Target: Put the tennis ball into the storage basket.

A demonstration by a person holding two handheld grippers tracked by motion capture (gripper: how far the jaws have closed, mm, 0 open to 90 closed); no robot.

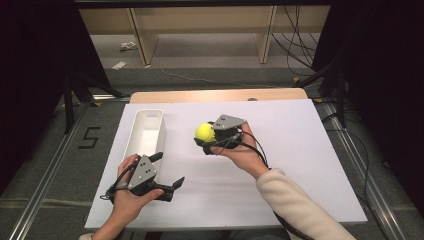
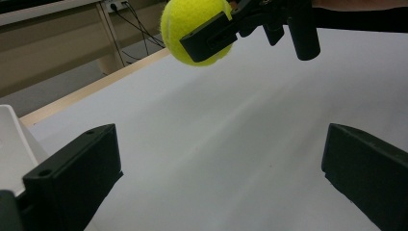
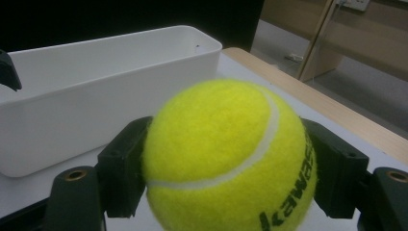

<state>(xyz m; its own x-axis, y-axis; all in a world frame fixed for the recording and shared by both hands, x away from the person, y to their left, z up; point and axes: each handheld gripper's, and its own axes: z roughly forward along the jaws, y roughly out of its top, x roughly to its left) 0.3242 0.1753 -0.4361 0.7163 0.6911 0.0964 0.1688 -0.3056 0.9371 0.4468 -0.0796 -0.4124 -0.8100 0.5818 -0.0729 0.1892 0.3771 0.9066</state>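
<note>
Tennis ball clamped in right hand-held gripper, lifted above desk.

Nearest, at front left of desk (image 1: pixel 300 150): left hand-held gripper (image 1: pixel 170 172), jaws spread wide and gripping nothing, low over the white surface just past the near end of the white bin (image 1: pixel 145 131). Farther in, near desk centre: right hand-held gripper (image 1: pixel 207 137) closed on yellow tennis ball (image 1: pixel 204 131), a jaw pressed to each side (dark lettering legible on the felt in the right gripper view). Ball clear of the surface, right of the bin and apart from it. Beyond: bare wooden desk edge, grey floor, pale shelving.
</note>
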